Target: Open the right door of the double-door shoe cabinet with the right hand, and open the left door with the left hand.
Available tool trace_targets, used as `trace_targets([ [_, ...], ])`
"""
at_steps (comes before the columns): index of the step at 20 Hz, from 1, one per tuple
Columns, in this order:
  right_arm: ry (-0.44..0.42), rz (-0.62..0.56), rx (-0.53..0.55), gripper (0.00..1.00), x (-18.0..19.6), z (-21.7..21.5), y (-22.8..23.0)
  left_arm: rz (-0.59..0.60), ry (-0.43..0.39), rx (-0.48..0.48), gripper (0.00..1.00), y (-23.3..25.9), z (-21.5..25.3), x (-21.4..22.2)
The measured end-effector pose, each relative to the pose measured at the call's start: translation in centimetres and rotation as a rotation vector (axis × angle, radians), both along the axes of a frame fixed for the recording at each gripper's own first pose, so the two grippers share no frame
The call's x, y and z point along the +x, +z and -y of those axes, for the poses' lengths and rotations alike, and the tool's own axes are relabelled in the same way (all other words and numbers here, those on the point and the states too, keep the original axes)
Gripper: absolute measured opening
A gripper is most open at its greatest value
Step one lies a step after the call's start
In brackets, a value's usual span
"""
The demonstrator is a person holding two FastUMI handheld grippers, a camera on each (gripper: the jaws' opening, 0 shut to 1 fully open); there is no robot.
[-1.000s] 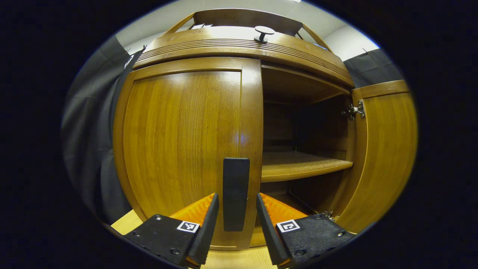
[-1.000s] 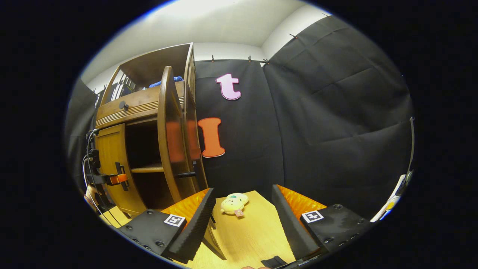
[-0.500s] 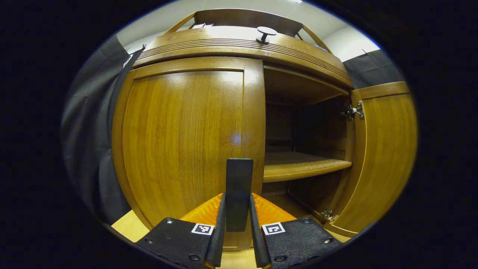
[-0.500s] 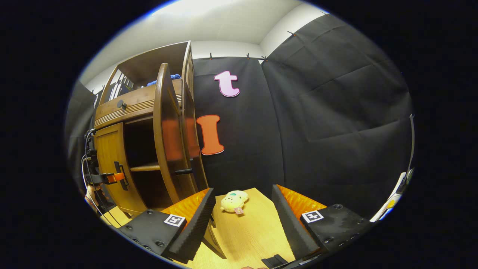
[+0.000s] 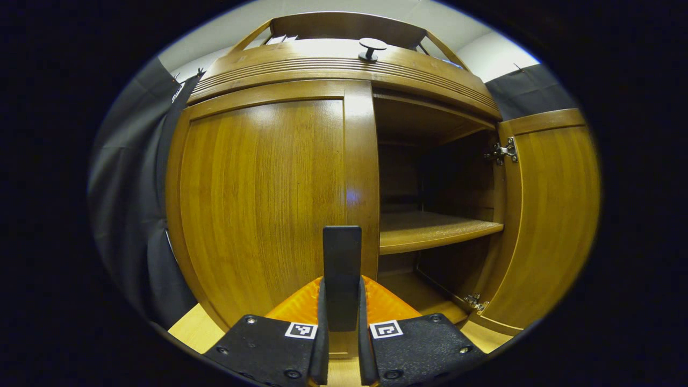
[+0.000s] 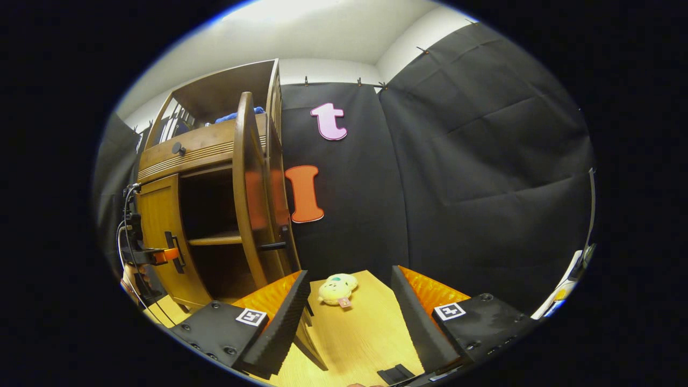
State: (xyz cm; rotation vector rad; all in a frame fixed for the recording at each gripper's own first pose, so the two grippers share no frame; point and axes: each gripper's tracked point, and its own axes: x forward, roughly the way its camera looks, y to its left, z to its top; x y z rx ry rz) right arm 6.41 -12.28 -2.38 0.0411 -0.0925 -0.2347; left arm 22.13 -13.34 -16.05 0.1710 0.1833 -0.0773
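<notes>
The left claw (image 5: 341,344) is clamped on the left door handle (image 5: 341,269), a dark upright bar whose long axis runs vertically, rising straight up between the two fingers, both pressing its sides. The handle sits at the free inner edge of the left door (image 5: 263,199), which lies flat in the front of the shoe cabinet (image 5: 344,67), not yet opened; its hinges must be on the far left side, so the pull, as I judge it, should come back toward the holder and swing leftward in an arc. The right door (image 5: 548,215) already stands wide open, its inner face and hinges showing, with a shelf (image 5: 430,231) bare inside. In the right gripper view the right claw (image 6: 349,328) has its fingers apart, holding nothing, above the bench (image 6: 355,338), well clear of the cabinet, with a small plush toy (image 6: 336,290) lying ahead of it
</notes>
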Motion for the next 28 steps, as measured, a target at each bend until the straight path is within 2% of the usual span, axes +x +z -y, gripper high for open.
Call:
trace_targets([
  [11, -0.002, 0.025, -0.062, 1.0, -3.4, -2.4, 1.5, -0.018, -0.063, -0.021, 0.2, 0.7, -0.7, -3.2],
  [17, 0.016, 0.035, -0.079, 1.0, -3.8, -4.5, 2.4, -0.022, -0.104, -0.034, 0.21, 1.7, -1.9, -6.6],
  [18, 0.022, 0.038, -0.08, 0.98, -4.0, -5.0, 2.5, -0.021, -0.106, -0.03, 0.19, 1.8, -2.1, -7.2],
  [20, 0.03, 0.041, -0.086, 0.98, -4.3, -5.9, 2.6, -0.018, -0.109, -0.026, 0.22, 2.1, -2.8, -8.2],
  [22, 0.04, 0.04, -0.096, 1.0, -4.6, -7.0, 2.4, -0.016, -0.118, -0.024, 0.19, 2.4, -3.4, -9.3],
  [24, 0.049, 0.036, -0.11, 0.98, -4.8, -8.0, 2.4, -0.017, -0.121, -0.035, 0.21, 2.8, -4.1, -10.4],
  [25, 0.052, 0.037, -0.116, 0.93, -5.0, -8.5, 2.4, -0.016, -0.121, -0.039, 0.21, 3.0, -4.6, -10.9],
  [26, 0.054, 0.039, -0.122, 0.98, -5.1, -8.9, 2.5, -0.017, -0.121, -0.042, 0.21, 3.1, -5.0, -11.5],
  [27, 0.056, 0.043, -0.125, 0.98, -5.2, -9.3, 2.6, -0.01, -0.121, -0.048, 0.2, 3.4, -5.2, -12.0],
  [28, 0.059, 0.047, -0.127, 1.0, -5.2, -9.6, 2.8, -0.006, -0.123, -0.045, 0.17, 3.6, -5.6, -12.4],
])
